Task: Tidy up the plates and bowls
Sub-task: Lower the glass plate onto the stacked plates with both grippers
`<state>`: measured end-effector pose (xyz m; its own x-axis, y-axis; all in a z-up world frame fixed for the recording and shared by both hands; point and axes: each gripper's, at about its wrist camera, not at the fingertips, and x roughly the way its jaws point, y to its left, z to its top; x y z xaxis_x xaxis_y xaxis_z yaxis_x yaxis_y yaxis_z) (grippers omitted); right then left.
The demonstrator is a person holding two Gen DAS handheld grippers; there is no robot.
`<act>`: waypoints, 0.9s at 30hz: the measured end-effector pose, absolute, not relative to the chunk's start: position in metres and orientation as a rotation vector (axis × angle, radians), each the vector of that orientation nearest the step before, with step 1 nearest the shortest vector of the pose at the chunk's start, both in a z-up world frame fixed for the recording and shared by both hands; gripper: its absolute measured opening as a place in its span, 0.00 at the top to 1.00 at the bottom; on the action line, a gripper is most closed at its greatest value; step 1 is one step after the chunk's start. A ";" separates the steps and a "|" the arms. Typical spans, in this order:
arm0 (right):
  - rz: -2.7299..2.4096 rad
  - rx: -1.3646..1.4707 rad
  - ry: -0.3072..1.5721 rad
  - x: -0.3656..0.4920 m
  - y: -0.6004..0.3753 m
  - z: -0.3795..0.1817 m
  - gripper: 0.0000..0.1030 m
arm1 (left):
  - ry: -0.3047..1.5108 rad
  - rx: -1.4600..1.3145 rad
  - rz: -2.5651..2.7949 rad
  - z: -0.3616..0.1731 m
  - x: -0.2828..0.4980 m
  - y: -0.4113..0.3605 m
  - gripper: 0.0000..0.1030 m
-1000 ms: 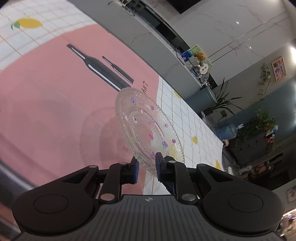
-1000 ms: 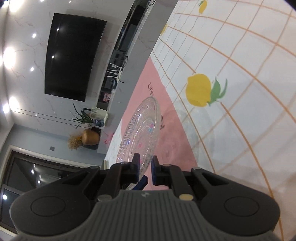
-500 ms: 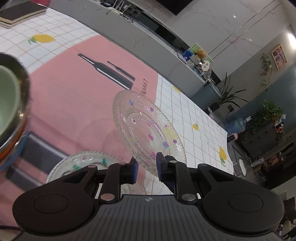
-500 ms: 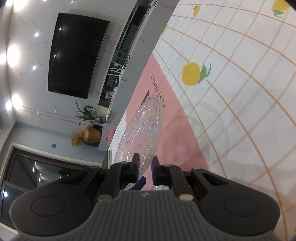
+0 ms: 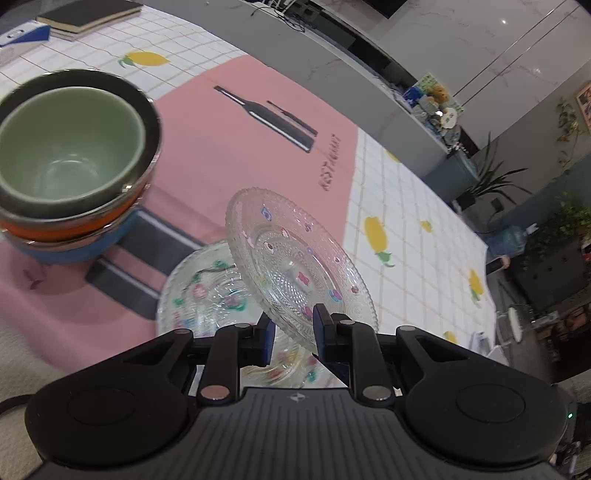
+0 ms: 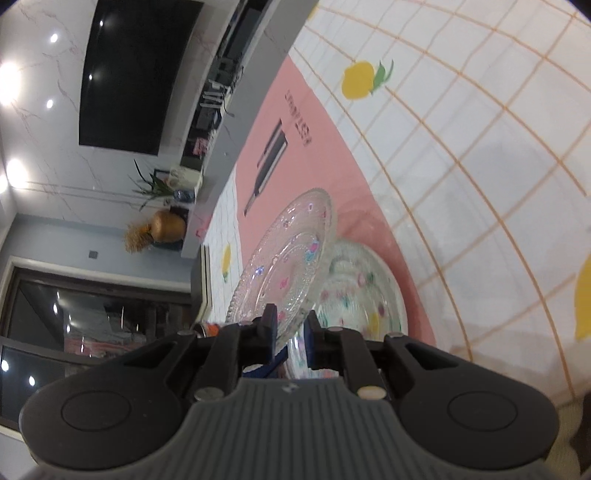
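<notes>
The left hand-held gripper (image 5: 293, 334) pinches the near rim of a clear glass plate (image 5: 295, 266), its two fingers pressed onto either side of the edge. The plate carries small coloured flower prints and a beaded texture, and it is held tilted, raised above the desk (image 5: 413, 206). The right hand-held gripper (image 6: 290, 330) grips the same plate (image 6: 288, 266) by its rim from another side, jaws pressed on the glass; in that view the plate stands steeply on edge.

Directly beneath the held plate, just ahead of the left gripper's fingers, a second glass plate (image 5: 201, 295) with green and pink floral prints lies flat on the desk. In the right wrist view this lower plate (image 6: 364, 291) sits just to the right of the held one, partly blurred.

Ahead and to the left of the left gripper stands a stack of bowls: a green bowl (image 5: 66, 147) nested inside an orange bowl (image 5: 74, 225), which sits in a blue bowl (image 5: 77, 247) at the bottom.

The desk is covered by a cloth with a white grid and yellow lemons, and a pink panel (image 5: 236, 140) printed with dark bottle shapes. A short line of lettering (image 5: 331, 162) sits beside the bottles, too distorted to read reliably. Far ahead to the left, dark books (image 5: 88, 16) lie at the desk's edge.
</notes>
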<state>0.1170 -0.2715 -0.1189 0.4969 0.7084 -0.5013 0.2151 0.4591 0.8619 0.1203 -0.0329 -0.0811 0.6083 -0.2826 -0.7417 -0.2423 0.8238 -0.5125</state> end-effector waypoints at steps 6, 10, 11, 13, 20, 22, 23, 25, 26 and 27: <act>0.416 1.053 1.110 0.118 -0.263 -0.124 0.87 | 0.952 -0.634 0.029 -0.086 0.114 -0.027 0.76; 0.413 1.053 1.155 0.117 -0.262 -0.129 0.88 | 0.975 -0.628 0.052 -0.089 0.112 -0.025 0.76; 0.408 1.054 1.167 0.117 -0.262 -0.130 0.88 | 0.985 -0.628 0.056 -0.090 0.112 -0.025 0.76; 0.397 1.056 1.191 0.117 -0.262 -0.133 0.88 | 1.009 -0.625 0.061 -0.092 0.111 -0.024 0.75; 0.373 1.055 1.232 0.113 -0.262 -0.137 0.90 | 1.069 -0.601 0.069 -0.098 0.111 -0.025 0.71; 0.368 1.059 1.233 0.112 -0.263 -0.137 0.90 | 1.079 -0.598 0.058 -0.099 0.110 -0.024 0.71; 0.366 1.061 1.233 0.111 -0.263 -0.137 0.90 | 1.082 -0.596 0.053 -0.098 0.110 -0.024 0.71; 0.364 1.060 1.240 0.109 -0.263 -0.137 0.90 | 1.092 -0.591 0.048 -0.099 0.109 -0.024 0.71; 0.366 1.057 1.248 0.109 -0.263 -0.137 0.90 | 1.096 -0.592 0.048 -0.099 0.108 -0.023 0.71; 0.372 1.051 1.258 0.110 -0.262 -0.138 0.90 | 1.098 -0.590 0.052 -0.100 0.107 -0.023 0.70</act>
